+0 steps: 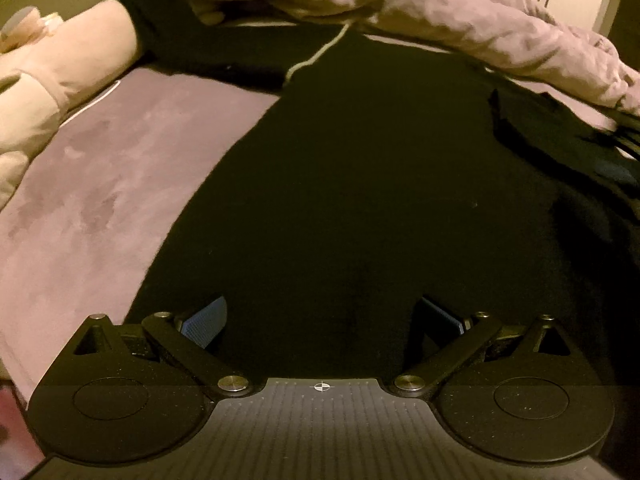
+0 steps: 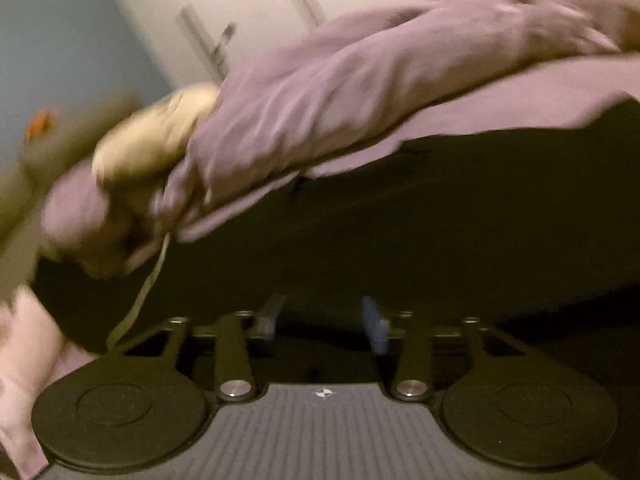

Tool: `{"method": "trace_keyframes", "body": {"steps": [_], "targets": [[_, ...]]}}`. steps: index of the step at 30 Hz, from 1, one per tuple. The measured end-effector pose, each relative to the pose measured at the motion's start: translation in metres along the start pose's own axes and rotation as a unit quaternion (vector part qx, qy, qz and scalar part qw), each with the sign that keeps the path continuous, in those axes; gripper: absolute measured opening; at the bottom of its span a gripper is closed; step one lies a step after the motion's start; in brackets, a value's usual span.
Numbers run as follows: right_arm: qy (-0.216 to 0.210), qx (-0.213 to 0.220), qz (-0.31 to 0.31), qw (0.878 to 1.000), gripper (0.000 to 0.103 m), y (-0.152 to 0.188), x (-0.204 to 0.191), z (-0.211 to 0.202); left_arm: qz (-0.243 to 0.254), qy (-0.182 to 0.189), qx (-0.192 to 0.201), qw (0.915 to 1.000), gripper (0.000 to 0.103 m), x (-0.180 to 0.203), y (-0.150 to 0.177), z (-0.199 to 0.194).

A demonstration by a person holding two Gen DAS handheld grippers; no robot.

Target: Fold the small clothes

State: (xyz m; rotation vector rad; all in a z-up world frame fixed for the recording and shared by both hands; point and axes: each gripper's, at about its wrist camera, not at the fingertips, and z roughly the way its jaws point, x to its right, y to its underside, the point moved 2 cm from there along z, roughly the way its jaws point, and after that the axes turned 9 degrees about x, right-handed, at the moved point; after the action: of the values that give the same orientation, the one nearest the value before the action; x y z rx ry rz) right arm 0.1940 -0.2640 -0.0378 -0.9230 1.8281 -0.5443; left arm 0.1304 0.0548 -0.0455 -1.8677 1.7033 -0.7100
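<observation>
Nearest the lens in the left wrist view, the left gripper (image 1: 322, 316) has its blue-padded fingers (image 1: 206, 318) spread wide, nothing between them but the dark cloth they hover over. That cloth is a black long-sleeved garment (image 1: 352, 184), laid out flat on the mauve bed sheet (image 1: 92, 184). Its body runs straight up the frame from the fingers, so its long axis lines up with the way the left gripper points. One sleeve (image 1: 192, 44) stretches off toward the upper left; the other side bunches in folds at the right edge. A pale cord (image 1: 316, 56) trails onto it from the crumpled duvet (image 1: 480, 20) across the top, and a pink soft toy (image 1: 60, 68) lies at the left.

The right wrist view is smeared with motion. The right gripper (image 2: 322, 318) has its fingers (image 2: 374, 320) parted about halfway, released, and I see no cloth pinched between them. The same garment (image 2: 440, 216) fills the frame just ahead of them, under the duvet's edge (image 2: 360, 92).

I'd judge the left gripper sits at the hem end and the right nearer the shoulder side, so the next grab likely falls to whichever reaches a sleeve first.
</observation>
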Motion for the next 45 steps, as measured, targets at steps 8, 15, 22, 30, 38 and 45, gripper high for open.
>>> {"method": "trace_keyframes", "body": {"steps": [8, 15, 22, 30, 38, 45], "targets": [[0.077, 0.053, 0.149, 0.984, 0.056, -0.002, 0.135, -0.102, 0.029, 0.100, 0.039, 0.9938, 0.103, 0.075, -0.063, 0.026], [0.027, 0.103, 0.054, 0.993, 0.056, 0.047, 0.139, -0.116, 0.030, 0.127, -0.033, 0.9909, 0.103, 0.161, -0.121, 0.113], [0.005, 0.108, 0.009, 0.994, 0.078, 0.049, 0.130, -0.108, -0.007, 0.150, -0.068, 0.9863, 0.103, 0.187, -0.132, 0.174], [-0.013, 0.116, 0.000, 0.993, 0.087, 0.052, 0.131, -0.103, -0.131, 0.243, -0.088, 0.9572, 0.103, 0.168, -0.132, 0.188], [-0.015, 0.116, -0.007, 0.993, 0.090, 0.052, 0.130, -0.102, -0.191, 0.274, -0.121, 0.9350, 0.062, 0.167, -0.135, 0.199], [-0.015, 0.114, -0.009, 0.993, 0.091, 0.052, 0.128, -0.101, -0.157, 0.253, -0.145, 0.9435, 0.015, 0.186, -0.130, 0.204]]}}
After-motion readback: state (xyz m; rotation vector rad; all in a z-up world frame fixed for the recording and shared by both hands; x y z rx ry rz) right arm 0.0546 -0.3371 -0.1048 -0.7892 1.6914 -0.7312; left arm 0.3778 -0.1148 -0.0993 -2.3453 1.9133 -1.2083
